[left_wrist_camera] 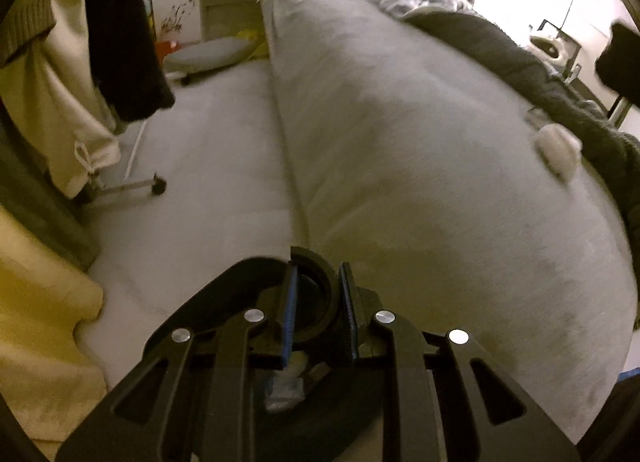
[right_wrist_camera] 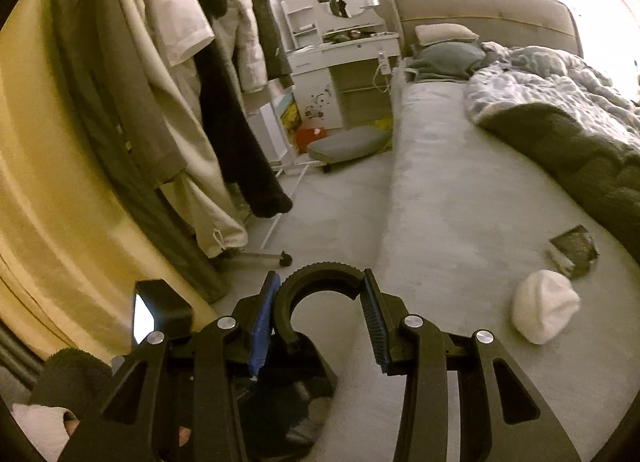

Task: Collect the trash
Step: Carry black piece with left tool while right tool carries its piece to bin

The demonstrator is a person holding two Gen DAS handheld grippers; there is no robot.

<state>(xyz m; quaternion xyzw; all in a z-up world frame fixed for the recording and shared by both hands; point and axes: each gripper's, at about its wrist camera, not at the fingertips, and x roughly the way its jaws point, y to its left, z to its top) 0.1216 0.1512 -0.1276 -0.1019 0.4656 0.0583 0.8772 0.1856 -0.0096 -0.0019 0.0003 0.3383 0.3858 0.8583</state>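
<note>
Lying on bed (right_wrist_camera: pixel 460 198): white wad (right_wrist_camera: pixel 546 312), long axis toward dark wrapper (right_wrist_camera: pixel 574 252) just beyond. Left gripper (left_wrist_camera: pixel 320 302) and right gripper (right_wrist_camera: pixel 320 310) each clamp black ring (right_wrist_camera: pixel 320 282).

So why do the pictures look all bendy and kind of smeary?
Both views use fisheye lenses, so the bed edges curve. The left wrist view is motion-blurred, smearing the white wad; the right wrist view shows it sharper. Window glare whitens the upper right corner of each.
</note>
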